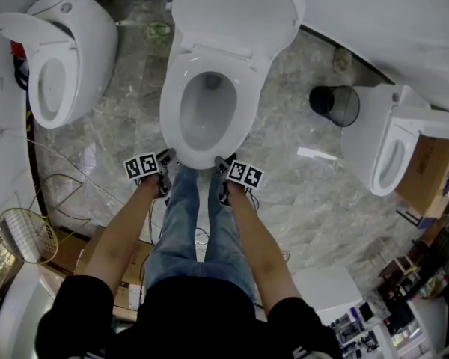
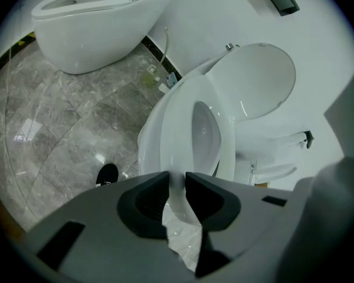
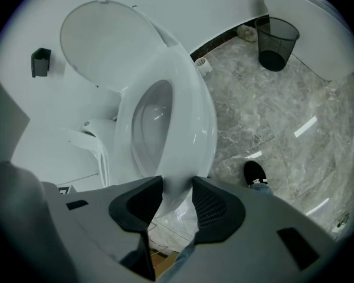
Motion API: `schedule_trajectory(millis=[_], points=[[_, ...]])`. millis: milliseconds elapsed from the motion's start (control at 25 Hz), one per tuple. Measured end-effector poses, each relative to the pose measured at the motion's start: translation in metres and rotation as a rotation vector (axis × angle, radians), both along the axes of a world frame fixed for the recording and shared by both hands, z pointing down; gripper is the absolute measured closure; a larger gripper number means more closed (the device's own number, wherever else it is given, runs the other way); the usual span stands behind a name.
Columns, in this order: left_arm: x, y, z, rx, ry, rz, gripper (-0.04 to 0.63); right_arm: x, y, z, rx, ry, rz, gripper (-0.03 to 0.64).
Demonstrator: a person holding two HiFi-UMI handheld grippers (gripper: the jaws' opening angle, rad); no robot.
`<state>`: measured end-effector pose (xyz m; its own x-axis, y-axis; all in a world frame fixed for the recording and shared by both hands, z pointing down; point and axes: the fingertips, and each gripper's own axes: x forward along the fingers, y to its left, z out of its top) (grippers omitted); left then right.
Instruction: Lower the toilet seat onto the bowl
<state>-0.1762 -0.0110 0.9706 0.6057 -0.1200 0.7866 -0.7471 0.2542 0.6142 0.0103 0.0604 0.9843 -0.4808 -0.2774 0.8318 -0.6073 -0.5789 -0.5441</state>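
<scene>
The middle toilet's white seat (image 1: 175, 107) lies low over its bowl (image 1: 206, 112), and the lid (image 1: 236, 10) stands open behind it against the wall. My left gripper (image 1: 167, 158) and right gripper (image 1: 223, 161) meet the seat's front edge side by side. In the left gripper view the seat (image 2: 180, 128) runs between the jaws of the left gripper (image 2: 177, 184), with both pads against its rim. In the right gripper view the seat (image 3: 192, 117) fills the gap of the right gripper (image 3: 177, 187) in the same way. A dark slit shows between seat and bowl rim.
A second toilet (image 1: 63, 51) stands at the left and a third (image 1: 393, 148) at the right. A black mesh bin (image 1: 335, 105) sits by the wall. The person's legs in jeans (image 1: 194, 230) stand right before the bowl, with black shoes (image 2: 107, 174) on the marble floor. Boxes (image 1: 426, 174) are at the far right.
</scene>
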Motion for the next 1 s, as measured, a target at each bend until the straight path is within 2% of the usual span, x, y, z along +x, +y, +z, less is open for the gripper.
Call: schedule_trajectory(millis=[440, 560, 640, 720, 800, 920, 1000], points=[[-0.001, -0.001, 0.026, -0.022, -0.046, 0.054, 0.516, 0.002, 0.000, 0.025, -0.022, 0.039, -0.015, 0.457], [-0.011, 0.001, 0.019, -0.044, -0.106, 0.045, 0.539, 0.013, 0.005, 0.017, -0.026, 0.098, -0.054, 0.492], [-0.019, -0.003, 0.002, -0.027, -0.130, 0.031, 0.541, 0.025, 0.002, -0.004, 0.008, 0.160, -0.098, 0.522], [-0.021, -0.014, -0.030, 0.035, -0.124, 0.053, 0.556, 0.039, -0.007, -0.040, 0.072, 0.232, -0.131, 0.556], [-0.015, -0.031, -0.075, 0.153, -0.106, 0.140, 0.584, 0.054, -0.024, -0.087, 0.162, 0.310, -0.154, 0.583], [-0.001, -0.067, -0.159, 0.398, -0.122, 0.293, 0.589, 0.075, -0.063, -0.174, 0.356, 0.437, -0.206, 0.597], [0.014, -0.093, -0.226, 0.578, -0.137, 0.360, 0.589, 0.085, -0.093, -0.238, 0.503, 0.539, -0.262, 0.597]])
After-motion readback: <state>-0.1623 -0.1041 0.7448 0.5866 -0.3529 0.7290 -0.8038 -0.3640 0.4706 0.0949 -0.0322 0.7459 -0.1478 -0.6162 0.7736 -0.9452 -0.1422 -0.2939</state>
